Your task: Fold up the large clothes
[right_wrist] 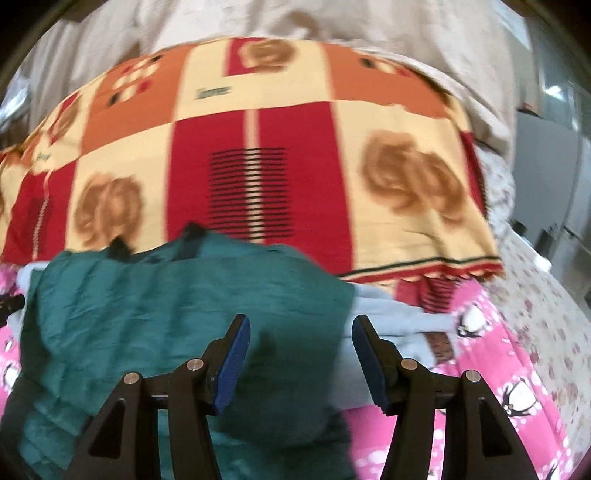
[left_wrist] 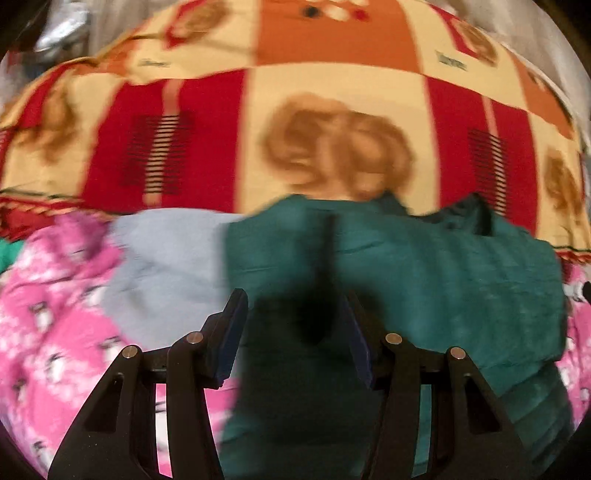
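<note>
A dark green quilted garment [left_wrist: 424, 280] lies in a folded heap on the bed, over a light blue cloth [left_wrist: 166, 258]. In the left wrist view my left gripper [left_wrist: 297, 306] is open, its jaws apart over the garment's left part with a dark fold between them. In the right wrist view the same green garment [right_wrist: 166, 302] lies at lower left. My right gripper [right_wrist: 301, 330] is open above the garment's right edge, its right finger [right_wrist: 369, 354] over the light blue cloth [right_wrist: 388, 314]. Both views are blurred.
A red, orange and cream patterned blanket [left_wrist: 332, 122] covers the bed beyond the garment, also in the right view [right_wrist: 258, 147]. A pink penguin-print blanket [left_wrist: 55, 314] lies underneath, also at right [right_wrist: 498, 387]. Beige bedding [right_wrist: 332, 22] lies at the back.
</note>
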Demonstrator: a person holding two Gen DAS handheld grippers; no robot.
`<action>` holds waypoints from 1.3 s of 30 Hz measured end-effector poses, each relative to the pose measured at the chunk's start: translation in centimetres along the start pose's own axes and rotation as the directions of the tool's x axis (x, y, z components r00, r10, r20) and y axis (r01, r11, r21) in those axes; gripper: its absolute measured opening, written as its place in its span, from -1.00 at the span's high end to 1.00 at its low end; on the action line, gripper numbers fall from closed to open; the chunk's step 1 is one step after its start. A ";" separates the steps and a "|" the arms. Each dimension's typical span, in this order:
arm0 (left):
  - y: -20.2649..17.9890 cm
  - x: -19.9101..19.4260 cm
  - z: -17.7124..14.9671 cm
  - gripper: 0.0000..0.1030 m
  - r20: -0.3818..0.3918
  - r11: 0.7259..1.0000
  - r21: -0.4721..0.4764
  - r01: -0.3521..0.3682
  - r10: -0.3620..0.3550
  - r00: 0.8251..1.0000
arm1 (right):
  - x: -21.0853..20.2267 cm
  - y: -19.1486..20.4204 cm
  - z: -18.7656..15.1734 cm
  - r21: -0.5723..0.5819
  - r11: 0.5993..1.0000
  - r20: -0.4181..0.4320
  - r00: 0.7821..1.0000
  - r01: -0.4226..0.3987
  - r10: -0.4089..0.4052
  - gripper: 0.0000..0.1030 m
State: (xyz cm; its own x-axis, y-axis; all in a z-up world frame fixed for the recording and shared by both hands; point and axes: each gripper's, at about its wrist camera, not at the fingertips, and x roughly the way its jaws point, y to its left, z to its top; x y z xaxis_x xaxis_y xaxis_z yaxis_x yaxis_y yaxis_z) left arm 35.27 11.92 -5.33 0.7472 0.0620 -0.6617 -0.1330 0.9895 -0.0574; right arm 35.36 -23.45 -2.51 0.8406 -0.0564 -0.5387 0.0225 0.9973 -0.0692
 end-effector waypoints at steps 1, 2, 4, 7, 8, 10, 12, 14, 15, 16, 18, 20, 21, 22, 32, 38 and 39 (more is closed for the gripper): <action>-1.3 0.4 0.3 0.00 0.011 0.999 0.028 0.015 -0.016 1.000 | 0.3 -0.7 -0.4 0.021 1.000 0.011 1.000 0.001 -0.001 -0.07; -2.4 0.7 0.5 0.00 0.027 0.998 0.056 0.030 -0.032 0.999 | 1.0 -1.1 -0.7 0.036 0.999 0.007 1.000 0.003 -0.004 -0.07; -4.3 1.5 1.0 0.00 0.064 0.994 0.107 0.031 -0.038 0.997 | 2.4 -1.5 -0.6 0.054 0.998 -0.031 0.999 -0.033 0.035 -0.07; -5.7 3.6 1.3 0.00 0.044 0.992 0.122 0.037 -0.042 0.998 | 3.1 -0.9 0.4 0.039 0.994 -0.010 0.995 -0.098 0.099 -0.07; -5.5 4.6 1.1 0.00 0.012 0.993 0.120 0.016 -0.018 1.000 | 3.4 -0.5 0.6 0.035 0.990 -0.006 0.991 -0.134 0.134 -0.07; -5.0 6.2 0.4 -0.01 -0.052 0.991 0.133 -0.020 0.027 0.998 | 4.7 0.4 0.6 0.037 0.978 -0.031 0.978 -0.206 0.208 -0.07; -4.6 6.8 -0.1 -0.02 -0.095 0.987 0.154 -0.034 0.049 0.994 | 6.0 1.5 0.0 0.032 0.963 -0.088 0.959 -0.267 0.269 -0.07; -4.3 6.7 -0.4 -0.02 -0.114 0.986 0.157 -0.052 0.071 0.991 | 7.3 2.7 -0.8 -0.010 0.961 -0.147 0.951 -0.276 0.272 -0.07; -4.3 6.6 -0.7 -0.02 -0.127 0.986 0.154 -0.060 0.080 0.989 | 7.8 3.3 -1.3 -0.042 0.962 -0.170 0.950 -0.271 0.260 -0.07; -4.2 6.4 -1.2 -0.02 -0.137 0.986 0.151 -0.065 0.085 0.987 | 8.2 3.6 -1.6 -0.056 0.959 -0.191 0.946 -0.278 0.263 -0.07; -4.3 5.8 -2.4 -0.02 -0.150 0.984 0.158 -0.080 0.104 0.983 | 8.8 3.8 -2.0 -0.058 0.954 -0.218 0.936 -0.294 0.275 -0.09; -4.3 4.5 -3.7 -0.02 -0.156 0.984 0.156 -0.091 0.115 0.981 | 9.3 3.8 -2.2 -0.059 0.950 -0.240 0.928 -0.306 0.284 -0.13; -4.4 4.0 -4.3 -0.02 -0.159 0.984 0.154 -0.093 0.118 0.980 | 9.5 3.8 -2.3 -0.068 0.949 -0.250 0.926 -0.308 0.283 -0.13; -4.6 3.5 -4.7 -0.02 -0.156 0.983 0.159 -0.096 0.121 0.980 | 9.6 3.9 -2.4 -0.074 0.948 -0.255 0.925 -0.308 0.281 -0.15; -3.4 -1.4 -2.1 -0.04 0.120 0.989 0.083 -0.125 0.115 0.986 | 5.0 5.0 -0.1 -0.125 0.961 -0.146 0.963 -0.246 0.227 -0.21; -2.9 3.9 -3.4 -0.34 -0.109 0.995 0.076 -0.067 0.075 0.991 | 6.6 7.3 -1.4 -0.056 0.946 -0.271 0.917 -0.319 0.293 -0.39; -2.7 4.3 -3.6 -0.46 -0.118 0.996 0.067 -0.065 0.072 0.990 | 7.5 7.7 -2.4 -0.076 0.948 -0.306 0.912 -0.309 0.273 -0.40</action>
State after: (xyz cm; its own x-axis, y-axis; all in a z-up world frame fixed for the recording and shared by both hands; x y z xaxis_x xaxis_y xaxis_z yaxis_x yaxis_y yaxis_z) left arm 36.45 9.06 -10.74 0.6539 0.1176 -0.7474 -0.1374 0.9899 0.0355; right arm 40.56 -16.28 -9.10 0.6069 0.2067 -0.7674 -0.2800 0.9593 0.0370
